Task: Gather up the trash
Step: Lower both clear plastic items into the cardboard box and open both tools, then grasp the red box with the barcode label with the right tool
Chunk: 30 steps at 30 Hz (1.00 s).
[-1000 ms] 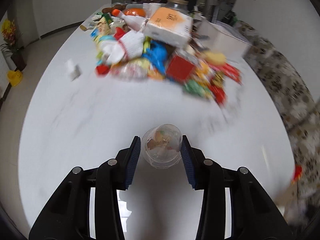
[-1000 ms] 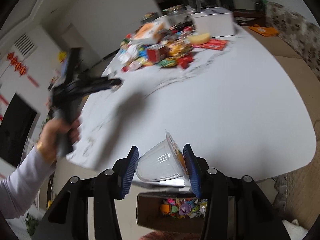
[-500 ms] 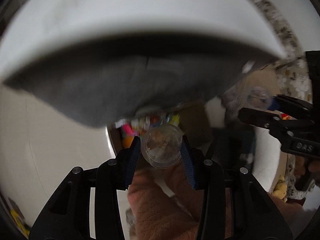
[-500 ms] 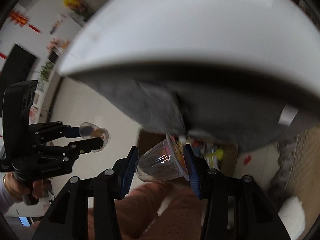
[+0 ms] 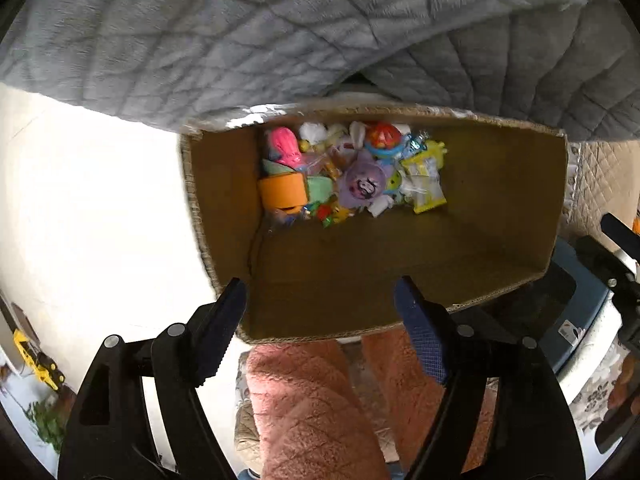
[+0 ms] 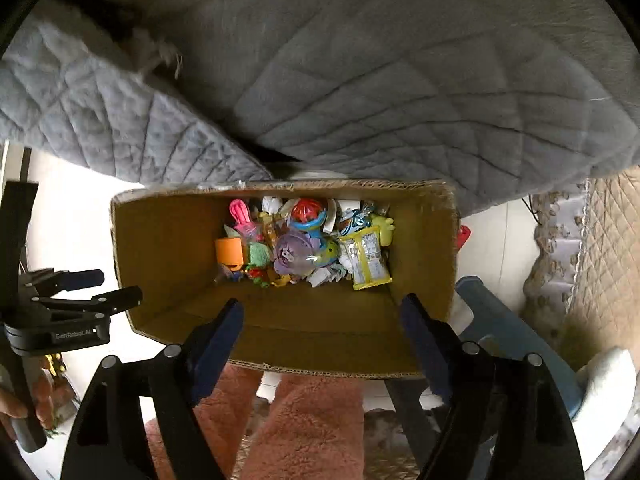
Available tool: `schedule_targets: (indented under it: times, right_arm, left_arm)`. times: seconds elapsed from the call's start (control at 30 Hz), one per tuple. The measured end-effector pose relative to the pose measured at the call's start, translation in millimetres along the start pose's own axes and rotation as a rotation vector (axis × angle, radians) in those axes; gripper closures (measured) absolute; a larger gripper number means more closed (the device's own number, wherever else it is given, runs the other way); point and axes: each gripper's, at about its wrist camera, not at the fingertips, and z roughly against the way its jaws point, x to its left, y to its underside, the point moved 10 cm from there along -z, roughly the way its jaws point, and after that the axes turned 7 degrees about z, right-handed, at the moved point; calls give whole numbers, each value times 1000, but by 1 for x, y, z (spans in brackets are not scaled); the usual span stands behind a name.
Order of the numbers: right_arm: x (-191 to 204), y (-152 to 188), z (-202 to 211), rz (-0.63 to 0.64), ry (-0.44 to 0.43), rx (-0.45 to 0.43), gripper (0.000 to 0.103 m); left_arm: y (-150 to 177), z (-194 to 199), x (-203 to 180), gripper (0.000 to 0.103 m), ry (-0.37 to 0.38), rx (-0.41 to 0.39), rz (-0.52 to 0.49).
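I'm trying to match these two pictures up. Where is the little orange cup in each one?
Left wrist view: the orange cup lies at the left end of the trash pile, in the far left part of the cardboard box.
Right wrist view: the orange cup is again at the pile's left end, left of centre in the box.
Shared landmark: the yellow packet at the pile's right end.

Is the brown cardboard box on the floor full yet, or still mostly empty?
Mostly empty. The brown cardboard box holds one cluster of colourful trash at its far end; bare floor fills the near half.
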Motion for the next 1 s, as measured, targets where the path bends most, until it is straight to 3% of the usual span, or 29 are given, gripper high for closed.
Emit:
schedule_targets:
  times: [0.23, 0.33, 0.4, 0.5, 0.6, 0.73, 0.83, 0.93, 1.0]
  right_arm:
    - [35, -18, 114, 83, 4, -132, 17]
    - [53, -32, 185, 114, 1, -228, 12]
    - [62, -45, 226, 128, -4, -296, 9]
    - [71, -74, 289, 163, 44, -421, 6]
    - [75, -114, 336, 198, 114, -535, 6]
    - [76, -196, 376, 222, 167, -678, 6]
    - [66, -265, 382, 182, 124, -707, 6]
    - [46, -348, 374, 78, 102, -705, 6]
    - [40, -384, 371, 12, 100, -708, 6]
  left_arm:
    - [24, 104, -7, 28, 53, -135, -43]
    - [36, 169, -12, 28, 88, -240, -54]
    - [40, 212, -14, 18, 110, -316, -60]
    - [41, 269, -17, 16, 141, -436, -60]
    - [38, 308, -16, 16, 148, -523, -45]
    - [32, 341, -7, 16, 146, -602, -20]
    - [31, 348, 1, 16, 123, -624, 4]
    - [32, 340, 17, 16, 130, -604, 67]
    - [34, 332, 28, 16, 142, -583, 109]
